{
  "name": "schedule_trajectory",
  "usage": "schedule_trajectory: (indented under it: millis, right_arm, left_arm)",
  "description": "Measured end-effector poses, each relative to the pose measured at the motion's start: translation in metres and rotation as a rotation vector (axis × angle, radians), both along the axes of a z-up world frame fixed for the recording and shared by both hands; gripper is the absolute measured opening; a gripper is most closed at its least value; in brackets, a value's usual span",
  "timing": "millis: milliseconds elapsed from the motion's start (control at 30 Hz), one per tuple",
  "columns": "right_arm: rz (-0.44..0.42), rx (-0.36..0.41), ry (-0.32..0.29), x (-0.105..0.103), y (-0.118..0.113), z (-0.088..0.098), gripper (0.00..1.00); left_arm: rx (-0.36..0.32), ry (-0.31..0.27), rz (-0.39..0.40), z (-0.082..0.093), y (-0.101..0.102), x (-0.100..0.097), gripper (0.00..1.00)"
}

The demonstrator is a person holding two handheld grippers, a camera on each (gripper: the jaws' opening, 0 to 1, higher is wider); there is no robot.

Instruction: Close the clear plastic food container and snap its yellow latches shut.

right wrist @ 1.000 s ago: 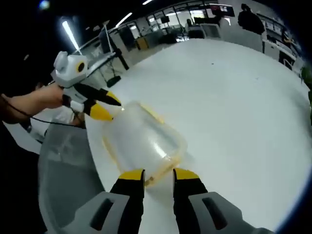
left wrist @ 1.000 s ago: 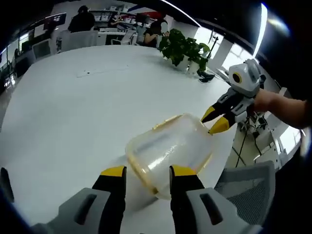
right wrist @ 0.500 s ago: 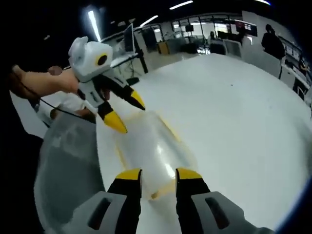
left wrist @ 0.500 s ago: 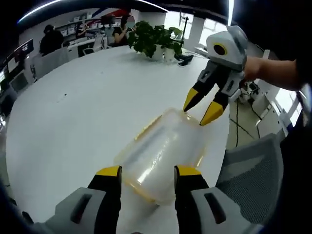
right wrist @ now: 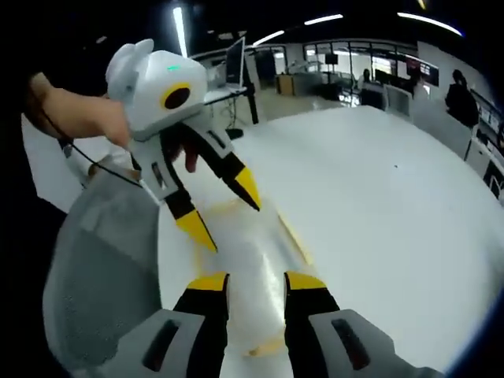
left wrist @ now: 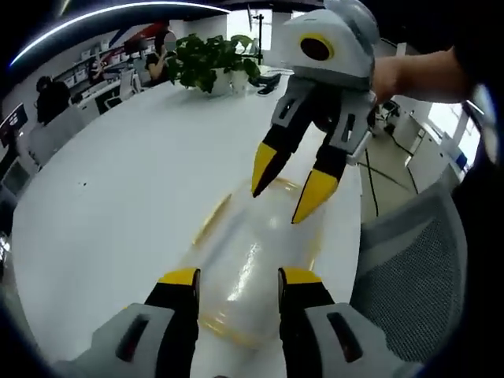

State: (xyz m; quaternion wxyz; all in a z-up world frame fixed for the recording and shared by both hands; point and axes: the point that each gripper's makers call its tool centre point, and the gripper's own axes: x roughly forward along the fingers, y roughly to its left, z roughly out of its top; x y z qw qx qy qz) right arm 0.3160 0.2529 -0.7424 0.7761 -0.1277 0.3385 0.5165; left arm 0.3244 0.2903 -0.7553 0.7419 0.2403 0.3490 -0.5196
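Container: you've got the clear plastic food container (left wrist: pixel 250 260) lying on the white worktop (left wrist: pixel 118 197), close to its near edge.
Look: see-through, rounded corners, glare streaking across its top (right wrist: pixel 256 264).
Trim: yellow runs along its rim, with a yellow latch (left wrist: pixel 211 221) showing on one long side.
Latches: you can't tell whether they're snapped; it's too blurred.
Pose: lying flat, long axis running between your two views.

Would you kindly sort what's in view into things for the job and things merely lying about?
For the job: clear container, its yellow latches, left gripper, right gripper.
Lying about: potted plant, mesh chair, white table.
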Motion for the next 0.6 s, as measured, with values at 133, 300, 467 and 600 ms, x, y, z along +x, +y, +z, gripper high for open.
schedule_trajectory:
  millis: [133,300,467,600]
  right_arm:
    - [0.029,-0.01,-0.014,0.002,0.005,0.0,0.25]
    - [0.04,-0.008,-0.012,0.006,0.009,-0.001,0.25]
    - [0.052,-0.012,-0.012,0.006,0.012,-0.003,0.25]
    - [0.061,-0.036,-0.016,0.006,0.012,-0.006,0.25]
  left_arm:
    - [0.021,-0.021,-0.043,0.001,-0.003,-0.002,0.4]
    - [0.004,-0.025,-0.06,0.005,-0.007,-0.003,0.4]
    - [-0.007,-0.026,-0.076,0.006,-0.011,-0.006,0.38]
    - [-0.005,-0.024,-0.08,0.005,-0.012,-0.005,0.38]
